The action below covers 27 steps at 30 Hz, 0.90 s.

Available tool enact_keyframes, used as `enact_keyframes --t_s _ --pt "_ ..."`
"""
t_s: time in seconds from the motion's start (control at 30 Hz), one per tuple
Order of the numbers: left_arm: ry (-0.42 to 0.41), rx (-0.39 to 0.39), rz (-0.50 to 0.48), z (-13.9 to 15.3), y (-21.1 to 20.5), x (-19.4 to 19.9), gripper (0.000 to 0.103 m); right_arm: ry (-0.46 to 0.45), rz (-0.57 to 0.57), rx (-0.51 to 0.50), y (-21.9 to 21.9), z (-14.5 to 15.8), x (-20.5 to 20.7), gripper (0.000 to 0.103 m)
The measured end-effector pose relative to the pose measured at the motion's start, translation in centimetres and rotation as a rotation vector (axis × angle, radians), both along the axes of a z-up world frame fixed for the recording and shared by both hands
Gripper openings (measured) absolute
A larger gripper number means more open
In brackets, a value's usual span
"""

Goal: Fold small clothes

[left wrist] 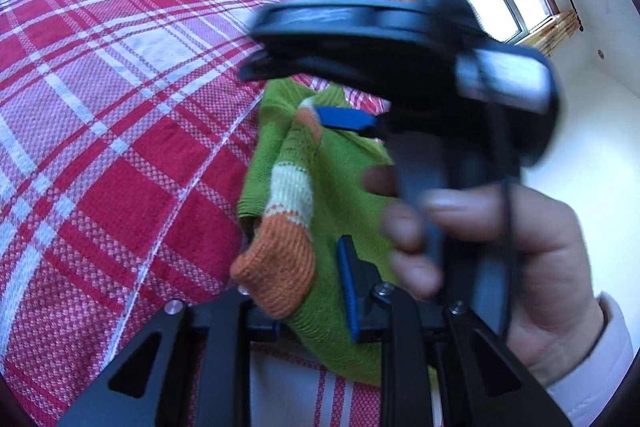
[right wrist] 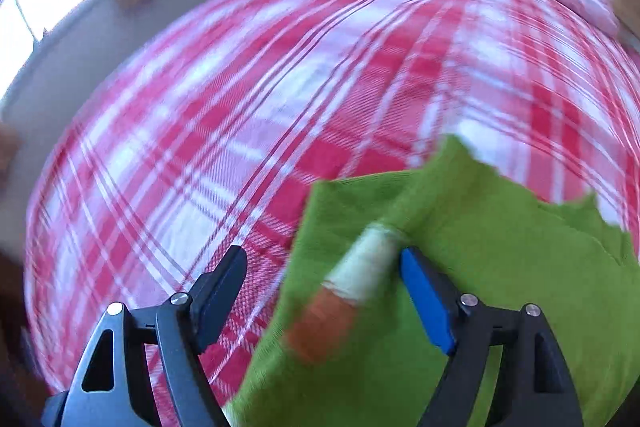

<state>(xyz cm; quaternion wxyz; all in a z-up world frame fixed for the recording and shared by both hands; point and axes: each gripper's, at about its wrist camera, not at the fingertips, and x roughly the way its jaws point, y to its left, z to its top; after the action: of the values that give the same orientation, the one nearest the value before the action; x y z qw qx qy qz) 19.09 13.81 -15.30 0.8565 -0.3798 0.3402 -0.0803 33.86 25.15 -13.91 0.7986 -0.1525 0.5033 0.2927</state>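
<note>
Green sweater (right wrist: 460, 267), sleeve (right wrist: 352, 291) diagonal

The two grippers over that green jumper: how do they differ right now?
The left gripper has its jaws close together, clamped on the green jumper; the right gripper stands wide open, pressing nothing. The left view is sharp, the right blurred. Both have black fingers with blue pads and hang over the red checked bedspread.

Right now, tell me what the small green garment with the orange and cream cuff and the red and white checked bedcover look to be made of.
Small green garment: looks like knitted yarn, perhaps wool or acrylic; matte, with visible ribbed stitch rows on its orange and cream cuff.

Red and white checked bedcover: seems woven cotton or similar; matte, with a fine grainy waffle-like weave and no sheen.
</note>
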Motion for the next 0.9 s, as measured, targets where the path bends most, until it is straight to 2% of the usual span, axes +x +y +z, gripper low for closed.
enact_keyframes --t_s 0.1,0.2,0.23,0.27,0.3,0.33,0.37,0.43,0.57,0.67,0.83,0.9 --pt "-0.001 -0.012 0.001 -0.1 0.2 -0.3 0.024 -0.087 0.058 -0.127 1.7 -0.9 -0.9 0.084" --pt "-0.004 -0.016 0.000 0.0 0.7 -0.7 0.024 -0.060 0.050 -0.096 0.9 -0.8 -0.4 0.080" --pt "-0.005 -0.020 0.000 0.0 0.8 -0.8 0.024 -0.063 0.049 -0.091 0.5 -0.7 -0.2 0.071" --pt "-0.006 -0.022 0.000 0.0 0.8 -0.8 0.024 -0.071 0.047 -0.094 0.2 -0.6 -0.1 0.056" --pt "-0.007 -0.022 0.000 0.0 0.9 -0.9 0.024 -0.074 0.039 -0.091 -0.4 -0.4 0.1 0.049" --pt "-0.007 -0.021 -0.001 0.0 0.9 -0.9 0.024 -0.059 0.024 -0.071 -1.3 -0.1 0.4 0.035" --pt "-0.008 -0.020 -0.004 0.1 1.0 -1.0 0.024 -0.042 0.009 -0.052 -1.9 0.1 0.7 0.025" --pt "-0.010 -0.017 -0.004 0.3 0.8 -0.6 0.021 0.013 -0.036 0.028 -3.6 0.6 1.1 0.017" --pt "-0.013 -0.006 -0.007 0.4 0.6 -0.5 0.017 0.035 -0.105 0.174 -6.0 1.7 0.5 0.014" --pt "-0.034 0.071 -0.015 1.6 -0.2 -1.1 0.015 0.042 -0.147 0.278 -8.1 2.8 0.1 0.014" --pt "-0.149 0.311 -0.071 5.6 -3.6 -1.6 0.013 0.029 -0.235 0.439 -14.0 5.4 0.2 0.013" --pt "-0.189 0.380 -0.111 7.2 -5.4 -1.6 0.013 0.013 -0.268 0.483 -16.9 6.4 0.2 0.013"
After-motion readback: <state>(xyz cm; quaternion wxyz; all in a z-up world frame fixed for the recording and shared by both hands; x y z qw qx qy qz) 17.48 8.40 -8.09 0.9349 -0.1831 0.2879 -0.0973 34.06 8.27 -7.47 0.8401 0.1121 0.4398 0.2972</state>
